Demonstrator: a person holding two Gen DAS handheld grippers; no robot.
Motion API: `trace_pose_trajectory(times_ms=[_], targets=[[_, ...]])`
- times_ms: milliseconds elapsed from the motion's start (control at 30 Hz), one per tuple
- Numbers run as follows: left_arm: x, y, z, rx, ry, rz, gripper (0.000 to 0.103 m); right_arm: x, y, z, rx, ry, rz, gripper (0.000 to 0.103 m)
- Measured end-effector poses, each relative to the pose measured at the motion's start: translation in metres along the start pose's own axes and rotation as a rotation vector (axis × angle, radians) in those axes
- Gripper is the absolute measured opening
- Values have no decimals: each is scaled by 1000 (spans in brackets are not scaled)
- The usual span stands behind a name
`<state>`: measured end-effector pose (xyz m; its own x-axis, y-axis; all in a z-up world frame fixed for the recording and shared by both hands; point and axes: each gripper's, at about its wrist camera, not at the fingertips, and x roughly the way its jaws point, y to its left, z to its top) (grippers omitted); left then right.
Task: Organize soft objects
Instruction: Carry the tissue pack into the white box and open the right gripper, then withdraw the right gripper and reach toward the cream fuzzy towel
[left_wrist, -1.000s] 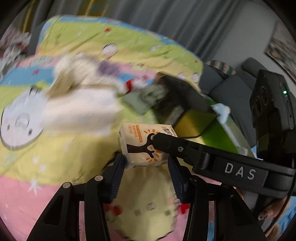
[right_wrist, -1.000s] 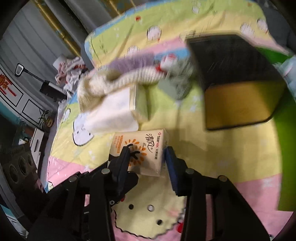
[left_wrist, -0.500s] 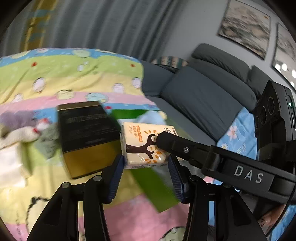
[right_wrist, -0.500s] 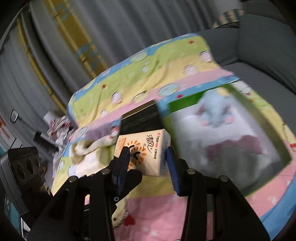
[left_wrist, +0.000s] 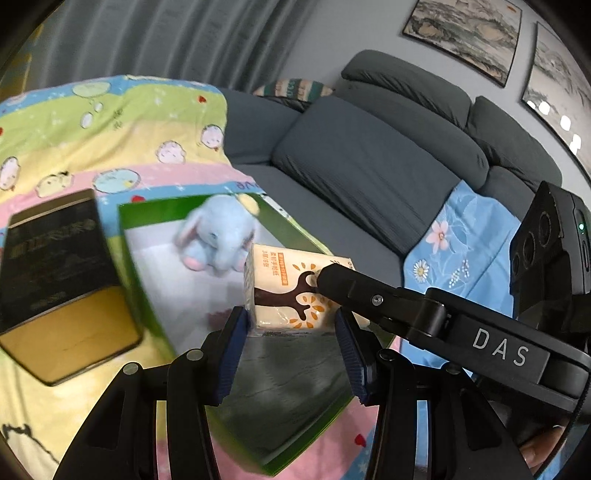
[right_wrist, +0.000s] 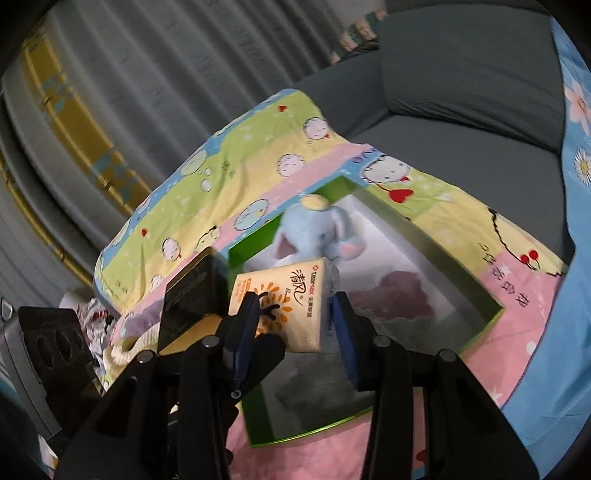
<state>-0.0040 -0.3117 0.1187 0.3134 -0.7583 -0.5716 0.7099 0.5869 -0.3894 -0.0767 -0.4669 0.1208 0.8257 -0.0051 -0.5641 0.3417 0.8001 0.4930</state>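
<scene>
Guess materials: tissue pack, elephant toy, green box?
Tissue pack: soft paper tissues in thin glossy plastic film, judging by the shine and the crinkled seam at its end. Elephant toy: pale blue plush fabric, fuzzy matte surface. Green box: probably cardboard with a smooth printed green outside and a white lining; thin, straight walls.

A cartoon-print blanket (left_wrist: 122, 122) in green, yellow, pink and blue bands covers the surface, beside a grey sofa (left_wrist: 362, 158). On it lie an open green box (left_wrist: 129, 254) at centre and a black-and-gold tin (left_wrist: 55, 273) at left, just beside it.
</scene>
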Motion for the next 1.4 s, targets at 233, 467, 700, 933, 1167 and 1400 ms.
trace_pose_trajectory(times_ms=[233,467,700,933,1167,1400], targets=[[24,-8,-5,0,53,-6,49,5,-17,0,44,15,-71,42],[12,-11,-6,-1,34,-8,54,-7,-15,3,47,-57,-90,65],[-32,-5,-5,21,-68,26,82,-24,1,6,-10,-151,-78,86],[-76,25,-12,-36,-93,85,83,-25,20,2,-61,-153,-82,93],[-141,64,-33,-78,-166,216,83,-26,45,-8,-125,-147,-138,98],[-202,119,-63,-168,-199,386,83,-24,80,-20,-205,-159,-126,102]])
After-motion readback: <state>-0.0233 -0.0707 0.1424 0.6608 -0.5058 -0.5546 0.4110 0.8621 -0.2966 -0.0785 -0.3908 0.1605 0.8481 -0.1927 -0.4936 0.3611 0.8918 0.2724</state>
